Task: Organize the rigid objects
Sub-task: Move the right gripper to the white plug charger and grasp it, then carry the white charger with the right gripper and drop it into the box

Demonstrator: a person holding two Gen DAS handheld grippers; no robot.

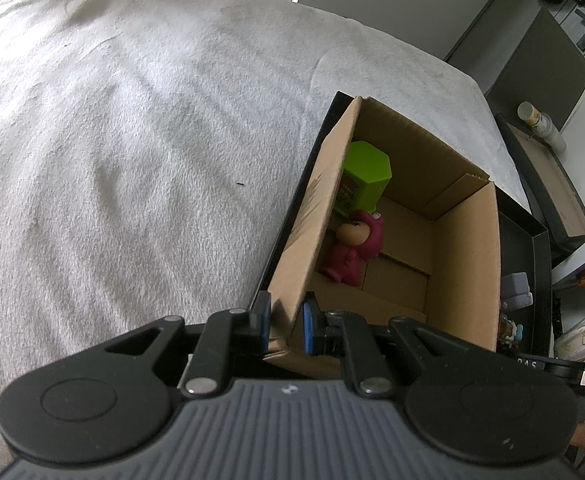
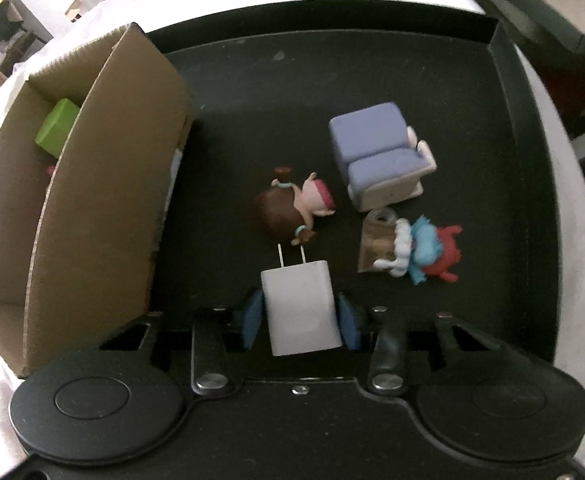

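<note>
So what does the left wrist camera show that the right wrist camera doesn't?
Only the left wrist view shows the left gripper clamped on the cardboard box's wall, the pink bear figure lying inside, and the grey blanket. Only the right wrist view shows the right gripper around the white charger, with the lilac toy armchair beyond. Both share the cardboard box and green container.

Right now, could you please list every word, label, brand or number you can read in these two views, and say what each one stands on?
"DAS": white letters on the black tray wall at its near right corner, possibly cut off.
Green box in the cardboard box: a printed label on its side, too blurred to read.
White charger in the right gripper: no print shows.
</note>
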